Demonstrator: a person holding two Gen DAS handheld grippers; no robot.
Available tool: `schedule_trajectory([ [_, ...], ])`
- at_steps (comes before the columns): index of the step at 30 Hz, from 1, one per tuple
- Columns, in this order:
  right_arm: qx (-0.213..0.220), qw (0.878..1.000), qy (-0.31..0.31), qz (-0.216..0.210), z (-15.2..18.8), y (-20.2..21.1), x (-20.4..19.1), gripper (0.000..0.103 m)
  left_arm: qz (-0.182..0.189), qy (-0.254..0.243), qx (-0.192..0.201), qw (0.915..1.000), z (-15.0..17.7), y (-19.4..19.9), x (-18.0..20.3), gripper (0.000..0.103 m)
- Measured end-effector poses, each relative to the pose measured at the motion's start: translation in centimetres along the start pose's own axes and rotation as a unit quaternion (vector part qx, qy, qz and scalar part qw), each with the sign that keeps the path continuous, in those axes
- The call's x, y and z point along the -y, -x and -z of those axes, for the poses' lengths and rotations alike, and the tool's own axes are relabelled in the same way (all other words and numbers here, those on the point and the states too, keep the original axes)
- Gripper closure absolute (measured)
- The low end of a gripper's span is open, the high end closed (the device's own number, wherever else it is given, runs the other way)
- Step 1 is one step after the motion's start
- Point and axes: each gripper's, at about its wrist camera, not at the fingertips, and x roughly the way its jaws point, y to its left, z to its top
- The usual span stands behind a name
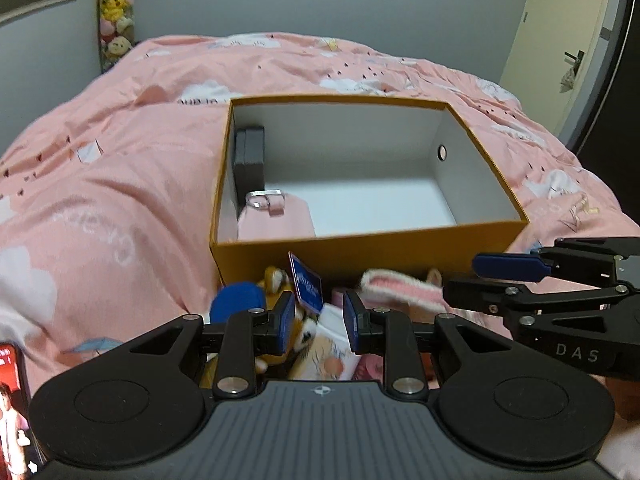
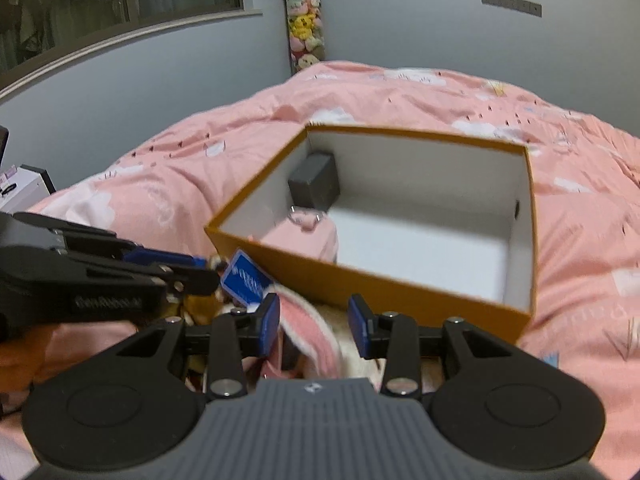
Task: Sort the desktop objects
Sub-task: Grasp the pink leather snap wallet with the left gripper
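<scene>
Left wrist view looks down at a slant over a bed covered by a pink quilt [image 1: 120, 168], on which sits an open orange box [image 1: 360, 252] with white inner walls. Inside the box, a dark block [image 1: 250, 156] stands against the left wall and a pink pouch with a metal clasp [image 1: 276, 216] lies in the near left corner. Just in front of the box's near wall is a heap of small things: a white and pink fluffy item [image 1: 400, 286], an orange plush toy with a blue part [image 1: 256, 304], and a blue card [image 1: 307, 286] standing tilted among them. Both grippers point downward at an angle toward this heap, side by side. The left gripper [image 1: 316, 320] has its blue pads partly apart, the plush toy and card showing between and beyond them; whether the pads press on anything I cannot tell. The right gripper [image 2: 314, 322] is likewise partly open over the fluffy item [image 2: 308, 336], and contact is unclear through the blur.
</scene>
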Motion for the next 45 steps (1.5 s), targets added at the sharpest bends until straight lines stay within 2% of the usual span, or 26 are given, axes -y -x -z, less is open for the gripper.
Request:
schedule_trajectory([
  [7, -0.039, 0.999, -0.027, 0.0, 1.5, -0.6, 1.0, 0.063, 0.019, -0.021, -0.036, 0.9989, 0.7, -0.6, 0.4, 0.074],
  [14, -0.077, 0.996, 0.0, -0.045, 2.4, -2.2, -0.7, 0.065, 0.026, -0.056, -0.058, 0.9964, 1.5, -1.3, 1.6, 0.074],
  [18, -0.1, 0.994, -0.019, -0.042, 2.9, -2.8, 0.1, 0.072, 0.054, -0.058, -0.06, 0.9951, 1.8, -1.7, 2.0, 0.074],
  [22, -0.114, 0.993, -0.004, -0.033, 3.2, -2.9, 0.0, 0.074, 0.079, -0.067, -0.067, 0.9924, 1.7, -2.4, 2.8, 0.074],
  [25, -0.124, 0.992, 0.001, -0.016, 3.8, -2.8, 0.4, 0.073, 0.07, -0.072, -0.08, 0.9917, 1.7, -3.5, 3.3, 0.074],
  [30, -0.129, 0.991, -0.028, -0.008, 4.2, -3.0, 2.0, 0.073, 0.061, -0.083, -0.095, 0.9901, 2.0, -5.3, 4.5, 0.073],
  [32, -0.127, 0.991, -0.03, -0.009, 4.3, -3.0, 2.1, 0.073, 0.046, -0.096, -0.096, 0.9897, 2.3, -5.7, 5.2, 0.069],
  [35, -0.13, 0.991, -0.027, 0.004, 4.5, -3.2, 2.2, 0.072, 0.025, -0.113, -0.093, 0.989, 2.5, -6.1, 6.0, 0.068],
  [42, -0.122, 0.992, -0.032, 0.024, 4.4, -2.6, 3.2, 0.07, -0.012, -0.139, -0.093, 0.9859, 3.0, -7.3, 7.3, 0.056],
  [45, -0.118, 0.992, -0.038, 0.017, 4.3, -2.4, 3.4, 0.069, -0.027, -0.159, -0.087, 0.9831, 3.4, -7.7, 7.8, 0.056],
])
